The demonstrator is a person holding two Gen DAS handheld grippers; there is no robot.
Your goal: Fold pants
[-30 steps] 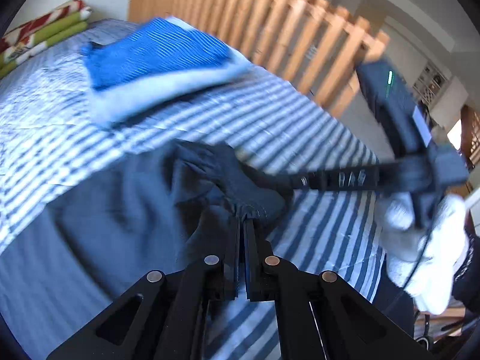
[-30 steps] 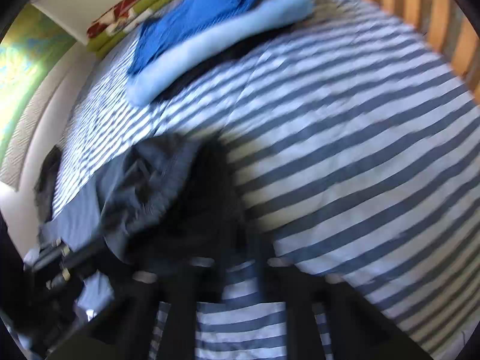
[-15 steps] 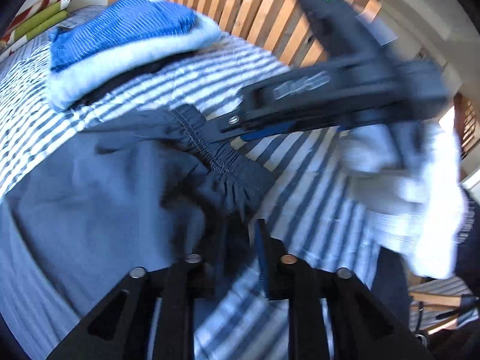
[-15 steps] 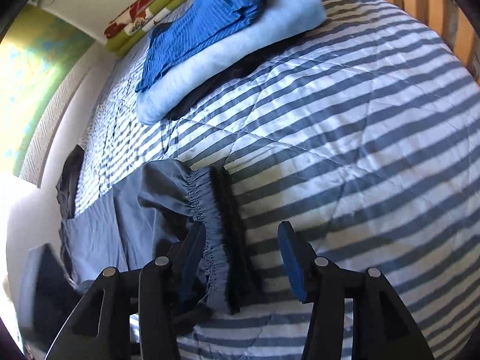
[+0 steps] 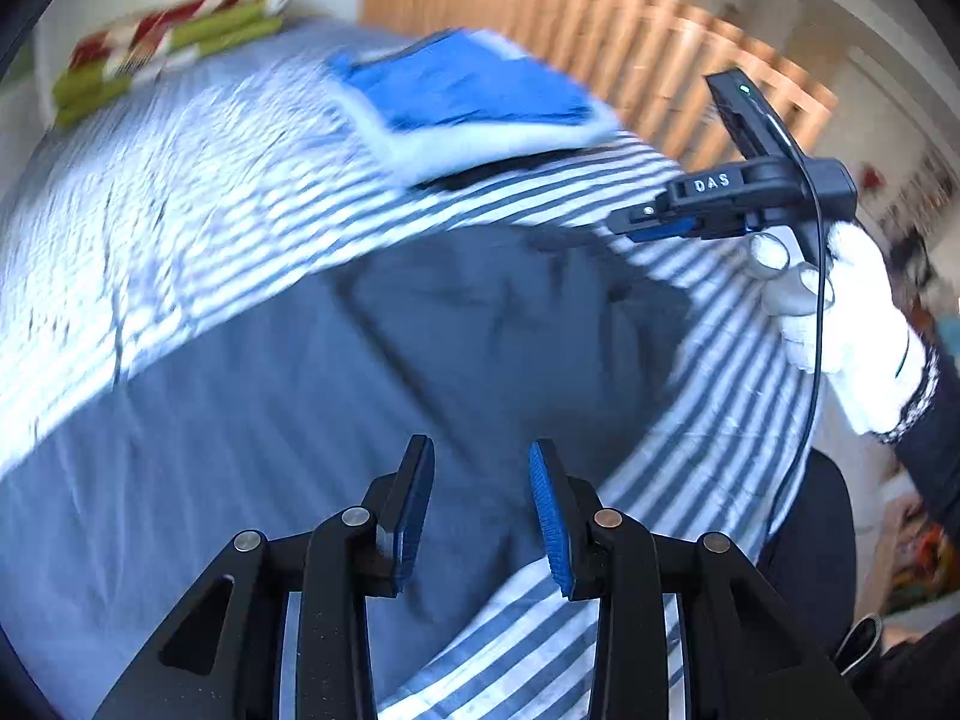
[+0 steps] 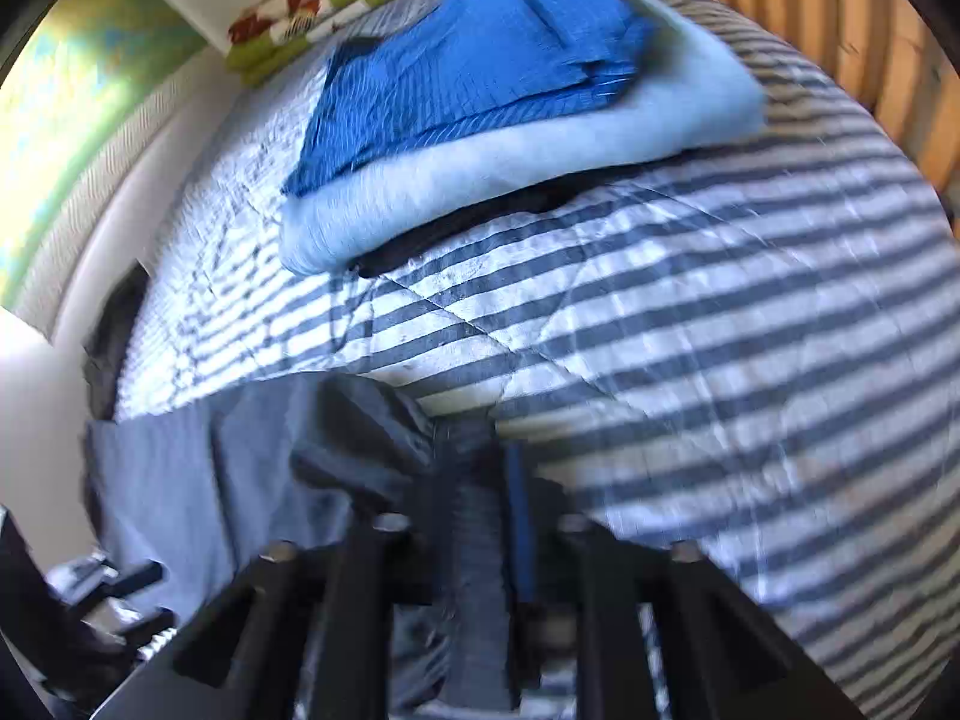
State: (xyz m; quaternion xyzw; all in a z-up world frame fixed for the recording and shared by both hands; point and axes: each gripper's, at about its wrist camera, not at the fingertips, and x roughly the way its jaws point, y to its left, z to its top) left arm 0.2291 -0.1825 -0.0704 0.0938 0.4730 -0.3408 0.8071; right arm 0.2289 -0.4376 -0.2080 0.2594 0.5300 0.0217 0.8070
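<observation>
Half a second ago the left gripper [image 5: 480,504] had only just parted over the gathered waistband; now its blue-padded jaws stand wide and empty, lifted back above the cloth, so I judge the waist end set down and this fold finished. The right gripper [image 6: 480,516], in its own blurred view, has closed nearly shut; whether cloth lies between its jaws I cannot tell. The dark slate-blue woven pants [image 5: 300,420] lie spread fairly flat along the near edge of the blue-and-white striped bed quilt [image 6: 690,312]; softly rumpled at the waist, well apart from the folded blue pile [image 6: 480,60] towards the far side.
</observation>
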